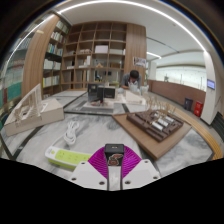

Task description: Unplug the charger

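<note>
My gripper (pixel 114 156) is low over a marbled table (pixel 100 135). Its two magenta pads (pixel 100 158) close in on a small black charger (pixel 114 149) with a red mark, held at the fingertips. A white strip, perhaps its cable, runs back between the fingers. A white and light-green power strip (pixel 64 157) lies on the table just left of the fingers, apart from the charger. A loose white cable (pixel 72 129) lies coiled on the table beyond it.
A wooden tray with dark items (pixel 157 125) sits to the right on a wooden table. A white box-like object (pixel 30 112) stands at the left. Bookshelves (pixel 95 50) and chairs fill the far room.
</note>
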The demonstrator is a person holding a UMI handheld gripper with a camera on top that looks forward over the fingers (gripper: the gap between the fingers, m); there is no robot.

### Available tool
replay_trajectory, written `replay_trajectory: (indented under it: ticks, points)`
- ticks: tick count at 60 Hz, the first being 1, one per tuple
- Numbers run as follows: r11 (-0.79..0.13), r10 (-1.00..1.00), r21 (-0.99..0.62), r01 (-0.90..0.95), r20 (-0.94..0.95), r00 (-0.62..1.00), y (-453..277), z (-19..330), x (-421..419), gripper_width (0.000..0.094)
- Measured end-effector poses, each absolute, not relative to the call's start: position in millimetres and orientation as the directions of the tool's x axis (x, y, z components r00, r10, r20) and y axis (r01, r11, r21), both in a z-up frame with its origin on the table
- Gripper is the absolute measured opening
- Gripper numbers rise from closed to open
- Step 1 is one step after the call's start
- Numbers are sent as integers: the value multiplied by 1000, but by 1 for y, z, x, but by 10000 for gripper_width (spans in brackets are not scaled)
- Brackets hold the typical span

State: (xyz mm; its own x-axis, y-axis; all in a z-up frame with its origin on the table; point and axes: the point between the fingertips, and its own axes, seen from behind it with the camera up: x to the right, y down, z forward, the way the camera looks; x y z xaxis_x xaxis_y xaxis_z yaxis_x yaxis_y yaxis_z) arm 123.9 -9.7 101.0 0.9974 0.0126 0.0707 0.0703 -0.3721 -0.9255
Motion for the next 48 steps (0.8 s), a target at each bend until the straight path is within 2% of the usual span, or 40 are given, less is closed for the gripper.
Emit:
replay_trajectory:
  ticks: [4,10,15,28,30,31,36,40,48]
  points:
    - [-459,35,-887,52,41,999,-18,55,126,150]
    - [-506,55,-858,89,71,996,-22,20,134,178]
    - [-529,46,-842,104,94,994,-19,7,138,207]
    - [-496,54,-855,153,145,988,2,9,137,289]
    - [-511,61,-846,152,141,988,1,4,136,357]
    - [-524,62,-839,149,137,989,0,1,136,458]
    - [-555,78,-824,114,85,993,-6,-6,130,808]
    - [-559,62,-824,99,77,995,-13,0,137,839]
    - [-526,71,-847,73,43,997,-45,33,137,823]
